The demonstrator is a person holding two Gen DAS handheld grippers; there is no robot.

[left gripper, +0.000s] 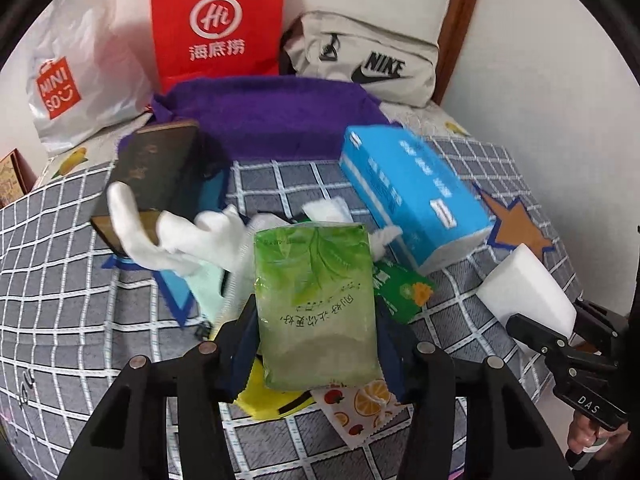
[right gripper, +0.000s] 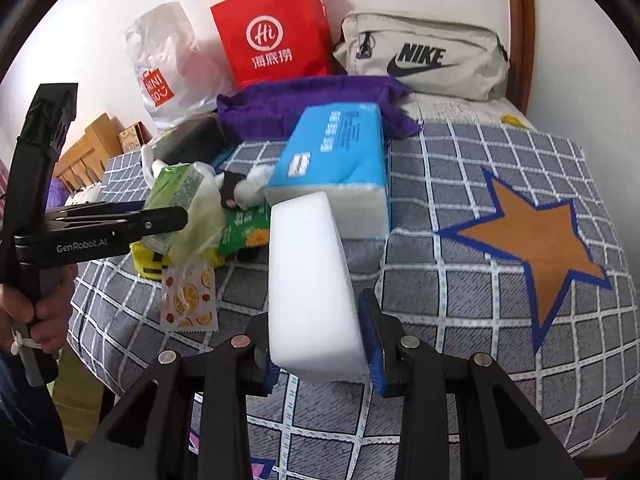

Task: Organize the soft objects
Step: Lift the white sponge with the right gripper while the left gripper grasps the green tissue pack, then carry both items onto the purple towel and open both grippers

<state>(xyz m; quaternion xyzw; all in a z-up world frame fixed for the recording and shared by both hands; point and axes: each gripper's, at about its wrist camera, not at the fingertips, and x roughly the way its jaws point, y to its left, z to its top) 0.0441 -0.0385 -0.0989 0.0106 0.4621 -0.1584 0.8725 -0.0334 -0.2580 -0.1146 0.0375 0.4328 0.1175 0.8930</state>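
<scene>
We see the left gripper closed on a green tissue pack, its dark pads pressing the pack's two long sides. The pack is lifted clear of the pile beneath it. From the right wrist view the same green pack sits in the left tool's jaws at the left of the scene, above the clutter.

Our right gripper holds a white foam block, clamped between the blue-padded fingers at its near end, with the far end pointing toward the blue tissue pack. In the left wrist view that white block shows at the right edge.

Under the green pack lie a fruit-print sachet, a yellow item and a green snack packet. A white glove lies to the left, touching a dark box. A purple towel lies on the far side, and behind it stand a red paper bag, a white plastic bag and a beige Nike pouch. Everything rests on a grey checked bedspread with an orange star.
</scene>
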